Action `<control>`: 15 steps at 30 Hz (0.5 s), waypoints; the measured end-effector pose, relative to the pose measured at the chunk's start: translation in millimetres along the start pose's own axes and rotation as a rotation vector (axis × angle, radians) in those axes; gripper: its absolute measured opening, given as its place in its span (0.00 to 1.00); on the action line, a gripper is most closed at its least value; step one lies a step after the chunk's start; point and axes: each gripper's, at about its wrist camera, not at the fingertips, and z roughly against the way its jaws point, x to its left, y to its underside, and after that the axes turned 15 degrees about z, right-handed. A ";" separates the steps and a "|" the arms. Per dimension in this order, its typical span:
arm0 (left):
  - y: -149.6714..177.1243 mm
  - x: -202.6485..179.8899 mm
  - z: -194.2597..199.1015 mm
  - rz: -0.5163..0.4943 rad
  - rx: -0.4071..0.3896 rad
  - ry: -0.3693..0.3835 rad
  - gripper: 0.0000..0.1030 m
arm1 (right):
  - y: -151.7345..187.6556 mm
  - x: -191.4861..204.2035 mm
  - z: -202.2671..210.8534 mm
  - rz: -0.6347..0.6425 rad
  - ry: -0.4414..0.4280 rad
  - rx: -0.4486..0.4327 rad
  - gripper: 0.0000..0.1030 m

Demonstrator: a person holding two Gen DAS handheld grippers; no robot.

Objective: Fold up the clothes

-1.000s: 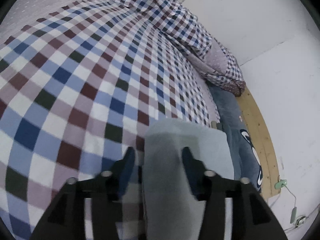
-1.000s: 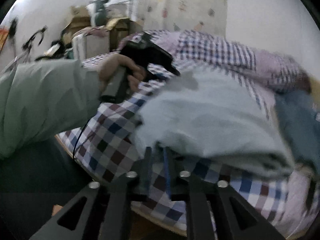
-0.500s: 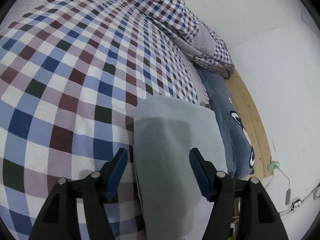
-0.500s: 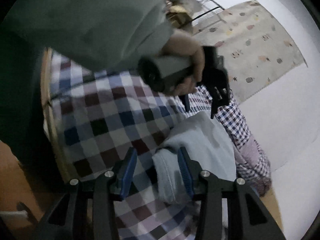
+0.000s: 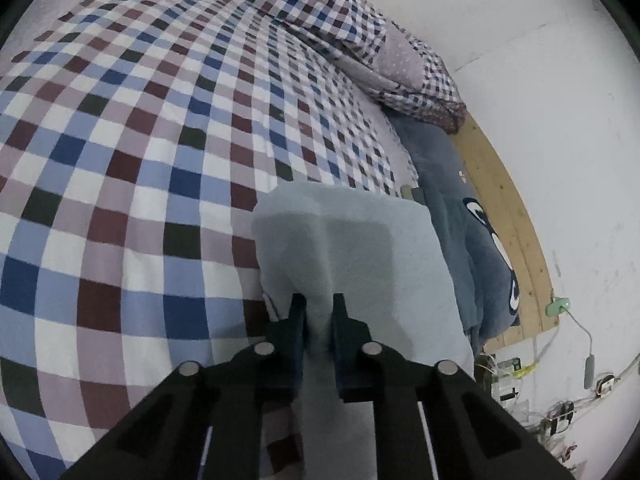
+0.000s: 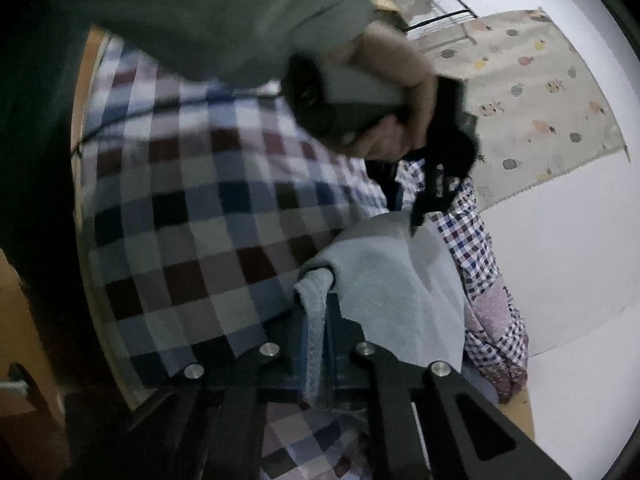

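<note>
A folded light blue-grey garment (image 5: 360, 248) lies on the checked bedspread (image 5: 140, 140). My left gripper (image 5: 319, 304) is shut on a pinched ridge of its near edge. In the right wrist view the same garment (image 6: 396, 280) is held up off the bed, and my right gripper (image 6: 316, 304) is shut on its hemmed edge, which hangs between the jaws. The person's hand holds the left gripper (image 6: 436, 184) at the garment's far edge.
A dark blue garment with a cartoon print (image 5: 472, 240) lies right of the folded one, beside the wooden bed frame (image 5: 508, 216). A checked pillow (image 5: 404, 68) lies at the head. A patterned curtain (image 6: 532, 92) hangs on the wall. Cables and plugs (image 5: 560, 400) lie on the floor.
My left gripper has closed from open onto the garment's near edge. My right gripper has closed from open onto the hem, and the garment has lifted.
</note>
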 end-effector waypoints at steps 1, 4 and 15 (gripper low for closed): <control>-1.2 -0.3 1.3 0.003 -0.005 0.007 0.08 | 1.0 -4.6 5.1 -0.012 0.000 -0.010 0.02; -4.6 1.5 4.9 0.015 -0.023 0.018 0.07 | 8.9 -13.0 15.7 -0.037 0.003 -0.018 0.01; -3.5 26.4 14.4 0.048 -0.080 -0.031 0.38 | 33.0 -21.8 21.0 -0.189 -0.060 -0.034 0.05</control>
